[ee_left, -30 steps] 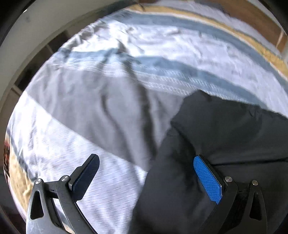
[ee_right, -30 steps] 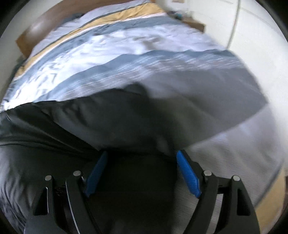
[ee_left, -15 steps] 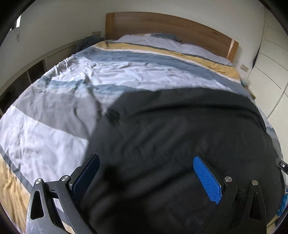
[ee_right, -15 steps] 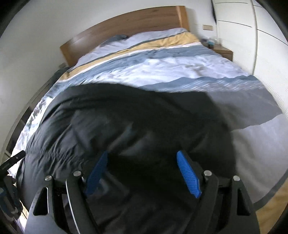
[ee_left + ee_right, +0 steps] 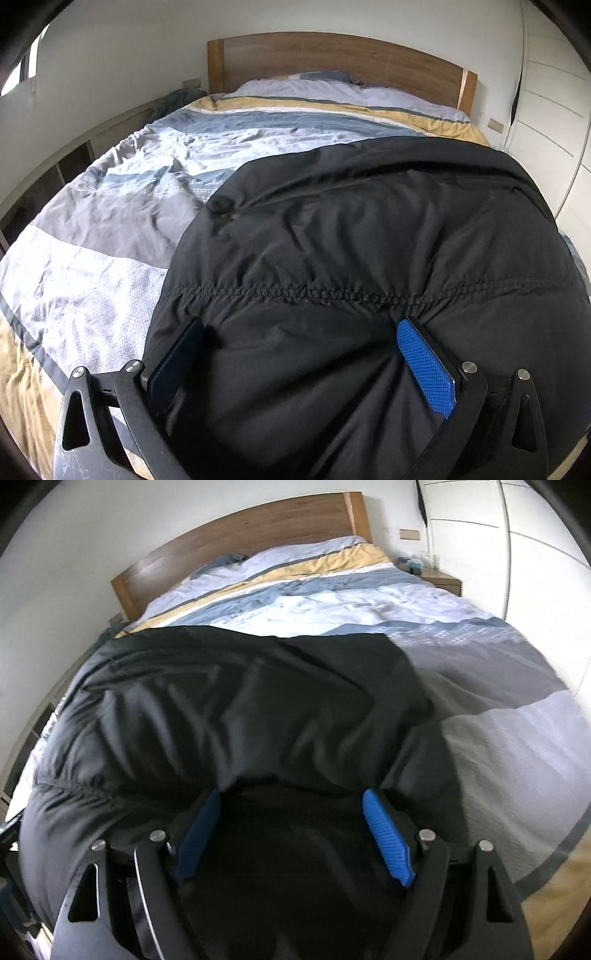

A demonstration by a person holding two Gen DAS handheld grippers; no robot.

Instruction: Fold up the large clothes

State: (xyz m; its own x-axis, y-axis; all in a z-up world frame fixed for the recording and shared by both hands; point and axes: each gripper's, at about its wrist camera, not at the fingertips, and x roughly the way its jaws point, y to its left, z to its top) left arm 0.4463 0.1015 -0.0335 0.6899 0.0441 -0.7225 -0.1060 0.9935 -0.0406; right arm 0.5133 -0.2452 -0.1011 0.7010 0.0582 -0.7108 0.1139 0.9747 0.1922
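Note:
A large black padded jacket (image 5: 369, 236) lies spread on the bed and fills the near part of both views; it also shows in the right wrist view (image 5: 240, 709). My left gripper (image 5: 299, 354) is open, its jaws wide apart over the jacket's near edge, below a stitched seam. My right gripper (image 5: 291, 823) is open too, its blue pads apart with black fabric between and under them. Neither gripper visibly pinches the cloth.
The bed has a striped duvet (image 5: 110, 206) in white, grey, blue and yellow, also seen in the right wrist view (image 5: 480, 672). A wooden headboard (image 5: 332, 55) stands at the far end. A nightstand (image 5: 439, 579) and white wardrobe doors (image 5: 517, 554) are on the right.
Both grippers have pulled back and tilted up from close over the duvet. The jacket now lies spread across the bed, and the whole bed and headboard have come into view.

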